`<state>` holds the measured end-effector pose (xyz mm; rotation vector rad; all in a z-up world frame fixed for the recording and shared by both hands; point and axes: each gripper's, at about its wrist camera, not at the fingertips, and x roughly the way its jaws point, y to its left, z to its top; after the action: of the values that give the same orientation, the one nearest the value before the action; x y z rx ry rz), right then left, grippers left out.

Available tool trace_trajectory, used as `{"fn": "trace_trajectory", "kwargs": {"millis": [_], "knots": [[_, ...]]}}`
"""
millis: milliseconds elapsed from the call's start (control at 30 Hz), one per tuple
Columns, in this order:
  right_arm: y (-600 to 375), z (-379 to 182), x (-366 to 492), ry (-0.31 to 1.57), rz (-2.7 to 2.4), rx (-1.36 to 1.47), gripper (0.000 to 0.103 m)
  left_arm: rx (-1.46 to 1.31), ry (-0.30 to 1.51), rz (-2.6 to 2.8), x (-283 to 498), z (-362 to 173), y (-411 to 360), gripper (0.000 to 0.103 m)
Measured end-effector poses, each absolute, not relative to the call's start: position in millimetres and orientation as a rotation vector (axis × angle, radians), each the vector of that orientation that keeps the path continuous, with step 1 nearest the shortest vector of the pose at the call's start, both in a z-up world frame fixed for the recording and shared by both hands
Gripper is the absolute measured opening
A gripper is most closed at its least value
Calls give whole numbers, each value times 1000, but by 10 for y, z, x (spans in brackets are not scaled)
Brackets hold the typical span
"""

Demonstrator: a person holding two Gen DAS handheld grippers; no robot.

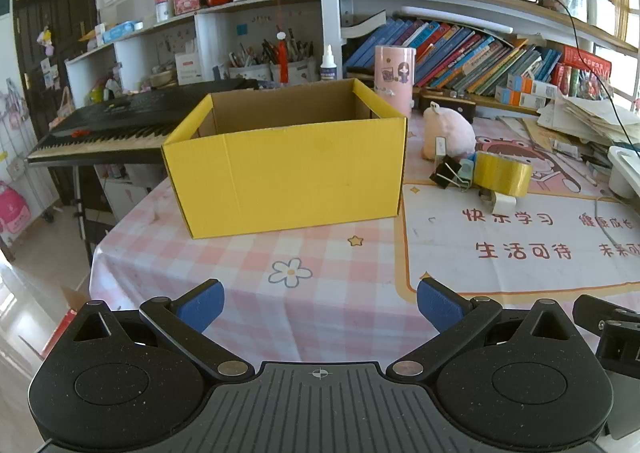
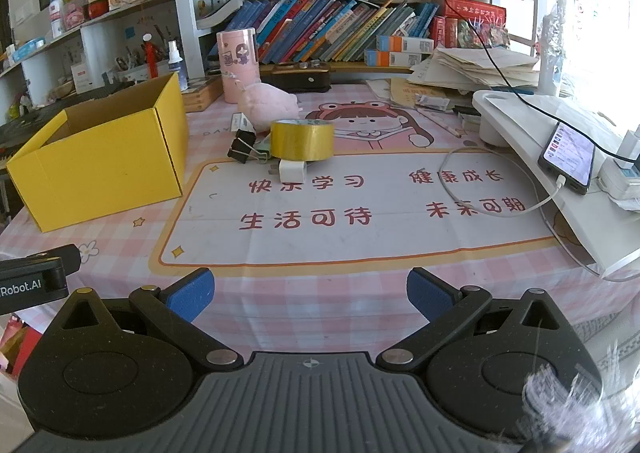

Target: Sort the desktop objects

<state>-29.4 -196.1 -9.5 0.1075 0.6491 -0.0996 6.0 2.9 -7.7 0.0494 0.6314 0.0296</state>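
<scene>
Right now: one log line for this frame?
left claw open | right claw open | tape roll, binder clip beside yellow box | nothing held

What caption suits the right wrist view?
Open right gripper faces a tape roll, binder clips and yellow box on a checked desk.

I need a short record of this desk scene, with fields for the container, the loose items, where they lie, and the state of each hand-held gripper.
container: yellow cardboard box, open top, inside mostly hidden
loose items: yellow tape roll, black binder clip, white charger plug, pink plush toy
location: clustered on the printed desk mat, to the right of the box
left hand-held gripper: open, empty, facing the box
right hand-held gripper: open, empty, facing the tape roll
progress: no item grasped yet
</scene>
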Motion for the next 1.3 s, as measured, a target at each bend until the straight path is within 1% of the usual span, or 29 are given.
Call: {"fn": "trace_trajectory", "kwargs": {"millis": [1300], "knots": [[-1932,-75,-278,638,-94,109,103,62,632,27,33,-27,20,103]]}}
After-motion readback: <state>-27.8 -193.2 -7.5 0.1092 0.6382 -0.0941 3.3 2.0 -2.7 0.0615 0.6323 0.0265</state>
